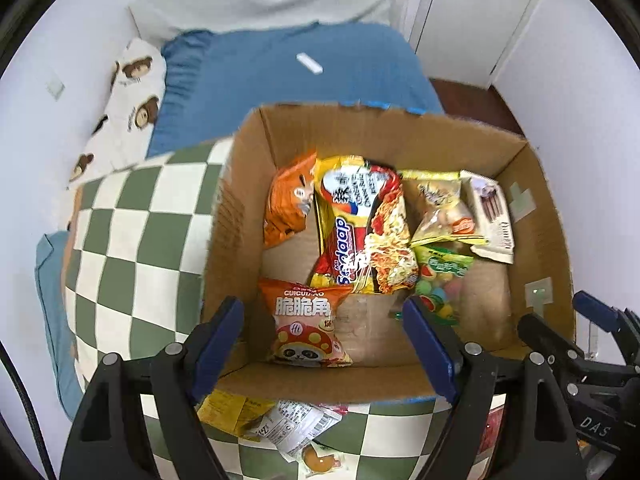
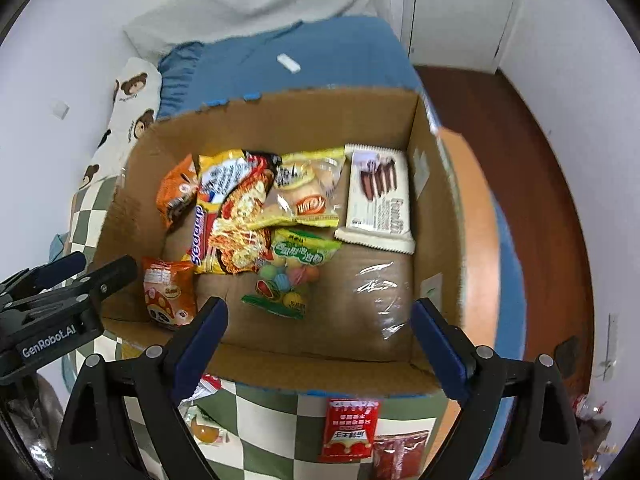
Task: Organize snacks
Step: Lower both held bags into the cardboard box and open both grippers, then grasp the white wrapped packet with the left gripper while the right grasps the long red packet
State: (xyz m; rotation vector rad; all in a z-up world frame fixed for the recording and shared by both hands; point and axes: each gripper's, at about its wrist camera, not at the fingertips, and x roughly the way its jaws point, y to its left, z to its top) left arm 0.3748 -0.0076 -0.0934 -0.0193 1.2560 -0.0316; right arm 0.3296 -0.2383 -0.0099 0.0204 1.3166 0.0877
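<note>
Left wrist view looks down into an open cardboard box (image 1: pixel 256 216) that sits on a green-and-white checkered blanket (image 1: pixel 132 232). Inside it, a yellow-and-red Sedaap noodle packet (image 1: pixel 360 228) lies near the middle, with an orange snack bag (image 1: pixel 288 204) leaning against the left wall beside it. A small orange-and-pink packet with a panda face (image 1: pixel 306 324) stands at the near wall. To the right of the noodles lie a clear yellow-edged bread bag (image 1: pixel 440 208), a cream wafer packet (image 1: pixel 490 216) and, nearer, a green-topped bag of coloured candy balls (image 1: pixel 438 280).

Right wrist view shows the same box (image 2: pixel 280 372) from the other side, the wafer packet (image 2: pixel 378 196) flat against the far right corner and the candy bag (image 2: pixel 290 272) near the centre of the floor, part of which is covered with shiny tape.

Outside the box, on the blanket just in front of its near wall, lie a yellow packet (image 1: pixel 228 408), a clear packet with a printed label (image 1: pixel 296 428), a small jelly cup (image 2: pixel 206 432), a red sachet (image 2: pixel 350 428) and a dark red packet (image 2: pixel 400 456).

Left gripper (image 1: pixel 326 344) hovers over the near left edge of the box, jaws wide apart and holding nothing. Right gripper (image 2: pixel 320 344) hangs over the near right edge, jaws likewise spread and empty.

Beyond the box lie a blue bedspread (image 1: pixel 280 72) and a bear-print pillow (image 1: pixel 128 108)
</note>
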